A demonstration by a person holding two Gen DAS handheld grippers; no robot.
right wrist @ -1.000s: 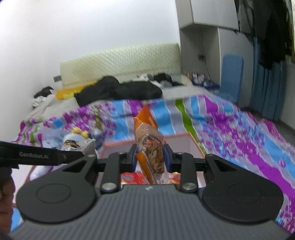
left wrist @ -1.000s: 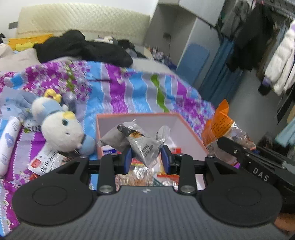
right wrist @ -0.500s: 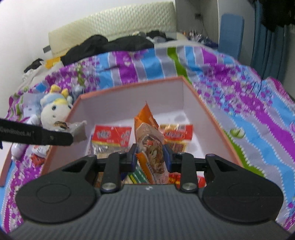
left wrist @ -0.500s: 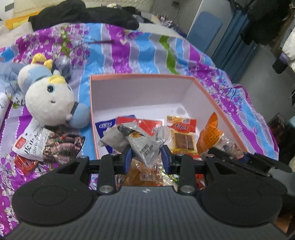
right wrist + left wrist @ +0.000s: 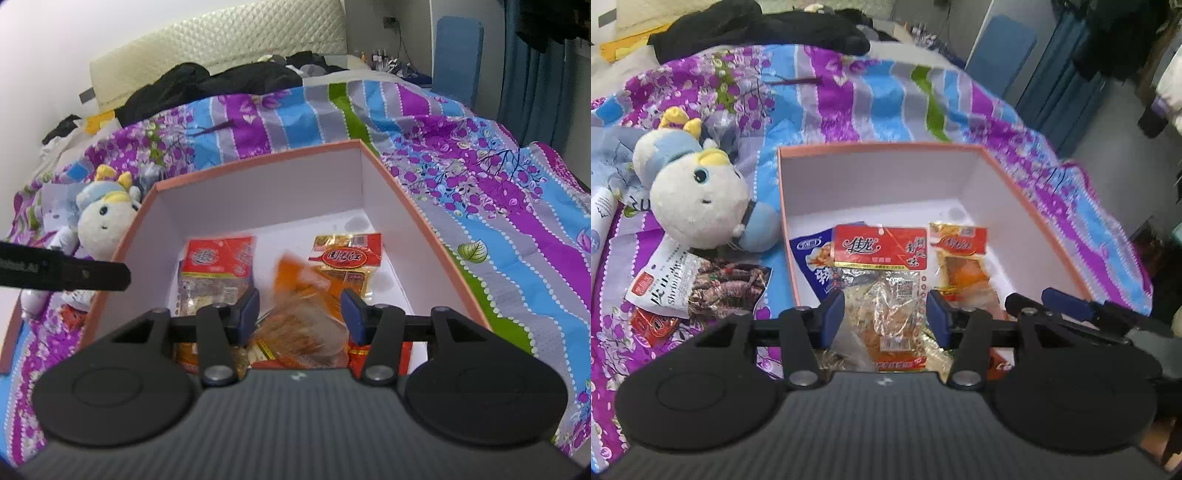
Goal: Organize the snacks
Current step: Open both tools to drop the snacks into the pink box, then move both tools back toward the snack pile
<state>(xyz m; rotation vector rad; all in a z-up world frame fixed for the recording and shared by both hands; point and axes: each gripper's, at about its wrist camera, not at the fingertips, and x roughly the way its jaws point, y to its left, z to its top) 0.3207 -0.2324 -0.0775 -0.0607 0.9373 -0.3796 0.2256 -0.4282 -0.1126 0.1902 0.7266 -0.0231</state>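
Fingers (image 5: 833, 317) of the left gripper (image 5: 885, 317) were spread and empty, poised over the near end of the salmon-rimmed box (image 5: 1027, 206); directly ahead of them lay a red-headed clear snack packet (image 5: 882, 273), with a blue packet (image 5: 812, 262) just beyond the left finger and an orange-red packet (image 5: 960, 258) beyond the right one. Fingers of the right gripper (image 5: 300, 314) were likewise spread, with a blurred orange snack bag (image 5: 306, 306) loose between them, apparently dropping into the box; no pinch was visible. Progress, as a judgement: several packets were boxed, the far half of the box floor was bare. Outside the box, left of the left fingers, a shrimp snack bag (image 5: 698, 288) and a small red packet (image 5: 652, 323) lay on the bedspread (image 5: 886, 99) beside a plush toy (image 5: 698, 199), so collection appeared unfinished. Both tools pointed forward and downward over the box's near wall, side by side, the left one visible at the right camera's left edge.
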